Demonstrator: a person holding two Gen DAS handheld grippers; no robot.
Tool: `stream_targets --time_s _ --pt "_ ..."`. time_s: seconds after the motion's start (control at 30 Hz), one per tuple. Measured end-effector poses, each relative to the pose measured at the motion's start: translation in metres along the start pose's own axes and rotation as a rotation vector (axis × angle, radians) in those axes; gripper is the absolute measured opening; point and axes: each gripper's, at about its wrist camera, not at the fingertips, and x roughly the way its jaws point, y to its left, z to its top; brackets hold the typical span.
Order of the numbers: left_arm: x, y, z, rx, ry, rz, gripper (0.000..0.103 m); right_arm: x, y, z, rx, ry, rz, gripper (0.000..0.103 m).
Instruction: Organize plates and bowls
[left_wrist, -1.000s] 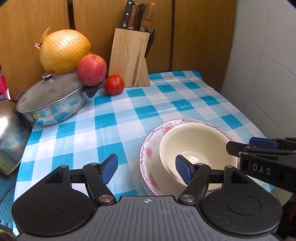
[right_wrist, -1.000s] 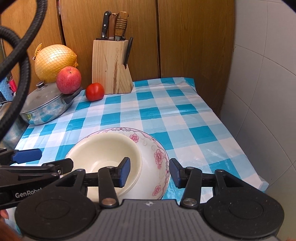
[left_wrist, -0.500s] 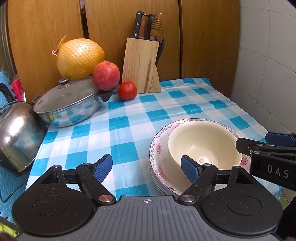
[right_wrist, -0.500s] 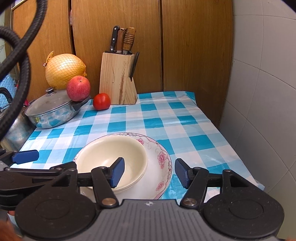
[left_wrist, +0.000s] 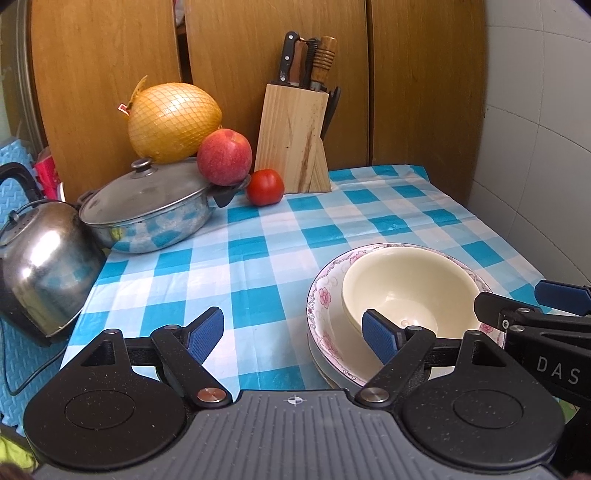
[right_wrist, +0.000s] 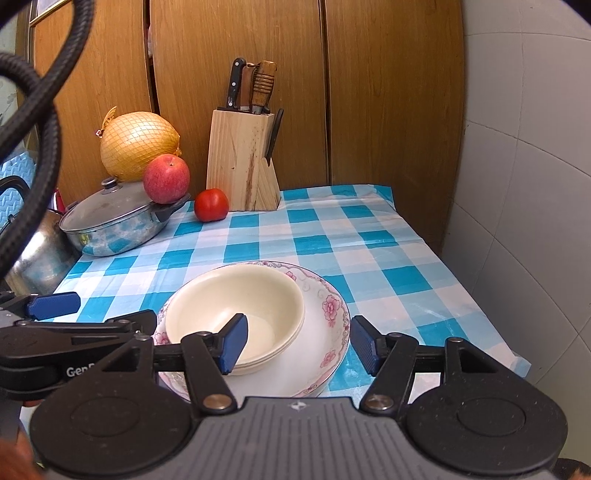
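A stack of cream bowls (left_wrist: 406, 291) (right_wrist: 236, 299) sits nested in a pink-flowered deep plate (left_wrist: 320, 295) (right_wrist: 334, 306), with another plate's rim showing beneath, on the blue checked tablecloth. My left gripper (left_wrist: 291, 334) hangs near the stack's left side, its jaws opening with nothing between them. Its right finger (left_wrist: 378, 336) shows in front of the bowl. My right gripper (right_wrist: 299, 343) is open low over the stack's near right side. One finger is over the bowl and the other outside the plate's rim, neither pressing. Each gripper also shows in the other's view: the right gripper (left_wrist: 528, 301), the left gripper (right_wrist: 96, 312).
At the back stand a wooden knife block (left_wrist: 291, 140), a tomato (left_wrist: 265, 186), a lidded steel pot (left_wrist: 147, 210) with an apple (left_wrist: 224, 157) on its handle, and a netted pomelo (left_wrist: 173, 123). A kettle (left_wrist: 40, 266) is at the left edge. The tiled wall (right_wrist: 524, 221) borders the right.
Both grippers have drawn back from the stack, so more of the table shows. Both pairs of jaws stand wider than before. The bowls and plates have not moved.
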Motion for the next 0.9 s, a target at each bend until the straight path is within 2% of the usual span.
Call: stream_targets --time_s 0.07,0.2,0.6,0.7,0.9 --pt "-0.002 0.002 0.000 -0.008 -0.007 0.004 0.097 -0.003 0.000 -0.003 0.003 -0.001 0.004 0.058" --pt "-0.009 0.003 0.002 -0.008 -0.045 0.012 0.097 -0.007 0.000 -0.007 0.008 -0.002 0.004 0.058" --pt "-0.013 0.000 -0.005 0.009 -0.032 -0.007 0.098 -0.016 -0.007 -0.011 0.062 -0.021 -0.002 0.058" --pt "-0.015 -0.001 -0.006 0.013 -0.036 -0.006 0.103 -0.019 -0.008 -0.011 0.069 -0.030 -0.001 0.058" --pt "-0.019 -0.003 -0.008 0.027 -0.050 0.009 0.103 -0.020 -0.007 -0.012 0.070 -0.032 0.004 0.058"
